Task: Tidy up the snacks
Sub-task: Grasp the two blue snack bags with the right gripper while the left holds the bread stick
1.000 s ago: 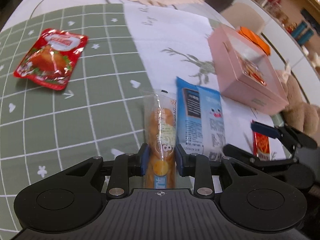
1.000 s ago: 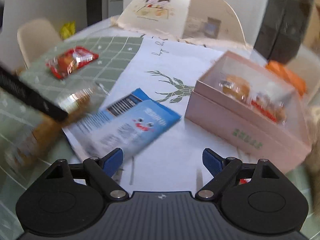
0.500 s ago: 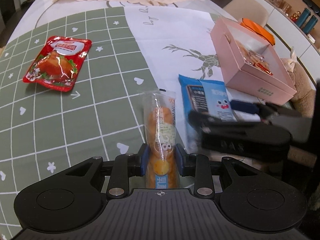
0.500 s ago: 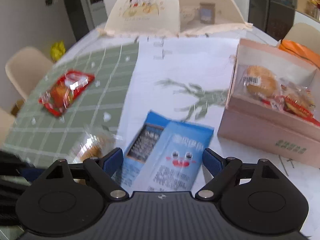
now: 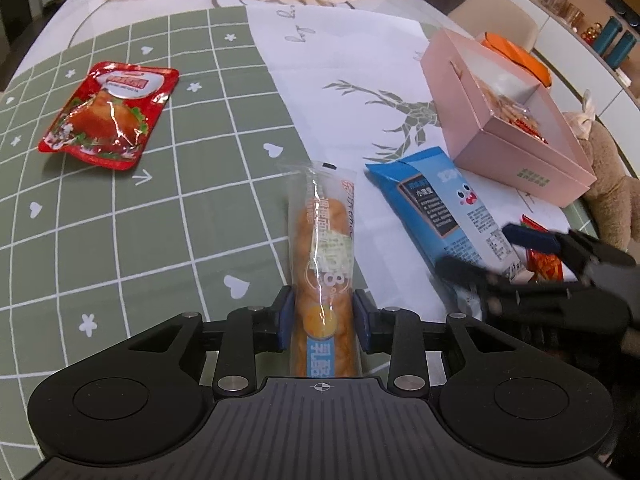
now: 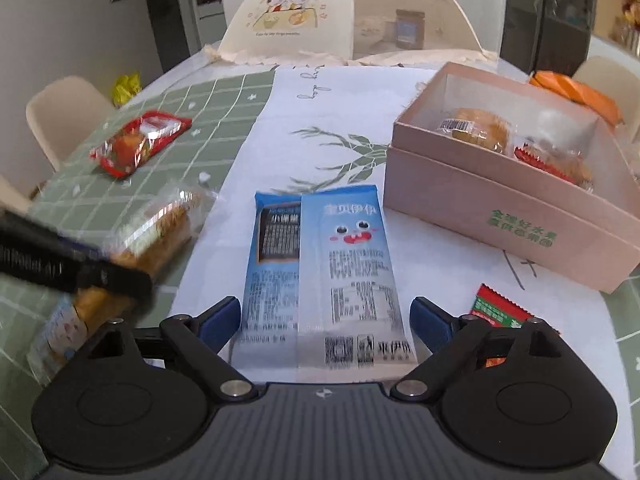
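Right tool (image 6: pixel 325 320) now straddles glossy, flat blue packet (image 6: pixel 320 272), seemingly untouched.

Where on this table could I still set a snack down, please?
Bare cloth lies between the red chicken packet and the bread stick pack, and on the white runner beyond the blue packet. It is crowded around the pink box, with both claws alongside.

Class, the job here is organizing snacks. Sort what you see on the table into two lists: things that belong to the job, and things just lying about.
Belongs to the job:
- bread stick packet, in the left gripper
- blue snack packet, between the open right gripper pads
- red chicken pouch
- small red packet
- pink box

Lying about:
- food cover
- orange item
- plush toy
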Action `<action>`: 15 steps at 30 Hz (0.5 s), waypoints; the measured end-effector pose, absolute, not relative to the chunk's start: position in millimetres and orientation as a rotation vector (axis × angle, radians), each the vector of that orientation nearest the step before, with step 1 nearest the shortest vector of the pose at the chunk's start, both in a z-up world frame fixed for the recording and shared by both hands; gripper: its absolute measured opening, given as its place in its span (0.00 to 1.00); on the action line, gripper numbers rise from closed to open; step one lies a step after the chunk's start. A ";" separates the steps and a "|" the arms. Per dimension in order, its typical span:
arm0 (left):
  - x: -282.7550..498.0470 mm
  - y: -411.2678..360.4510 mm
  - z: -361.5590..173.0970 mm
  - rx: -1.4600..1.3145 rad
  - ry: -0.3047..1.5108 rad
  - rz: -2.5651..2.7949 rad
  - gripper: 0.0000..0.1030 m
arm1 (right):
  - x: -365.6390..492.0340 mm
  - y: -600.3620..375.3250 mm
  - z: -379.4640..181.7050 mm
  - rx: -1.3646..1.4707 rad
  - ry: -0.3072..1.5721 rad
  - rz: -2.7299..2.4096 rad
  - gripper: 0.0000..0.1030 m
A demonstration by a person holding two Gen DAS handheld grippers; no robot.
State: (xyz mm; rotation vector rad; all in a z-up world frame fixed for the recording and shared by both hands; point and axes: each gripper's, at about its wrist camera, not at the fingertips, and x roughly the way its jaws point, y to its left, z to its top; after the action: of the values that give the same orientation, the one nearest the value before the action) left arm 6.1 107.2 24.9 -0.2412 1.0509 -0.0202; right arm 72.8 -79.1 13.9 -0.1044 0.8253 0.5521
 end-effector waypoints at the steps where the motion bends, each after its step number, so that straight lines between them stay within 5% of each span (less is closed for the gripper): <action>1: 5.1 106.6 23.9 -0.237 1.045 -0.020 0.35 | 77.9 -76.6 13.5 -0.096 0.823 0.540 0.90; 5: 2.4 100.5 23.8 -0.214 1.054 -0.036 0.35 | 86.9 -57.6 10.2 -0.166 0.807 0.517 0.89; 9: 0.7 94.2 23.6 -0.191 1.065 -0.069 0.35 | 78.1 -47.3 16.7 -0.214 0.817 0.596 0.76; 15: -6.2 84.9 21.9 -0.139 1.041 -0.073 0.36 | 51.6 -88.7 45.9 -0.167 0.785 0.613 0.74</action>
State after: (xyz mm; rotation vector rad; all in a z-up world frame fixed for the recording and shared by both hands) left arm -6.2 84.9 21.9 -0.1393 1.0407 -0.0730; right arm 51.6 -88.7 45.9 -0.1671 0.7846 0.6127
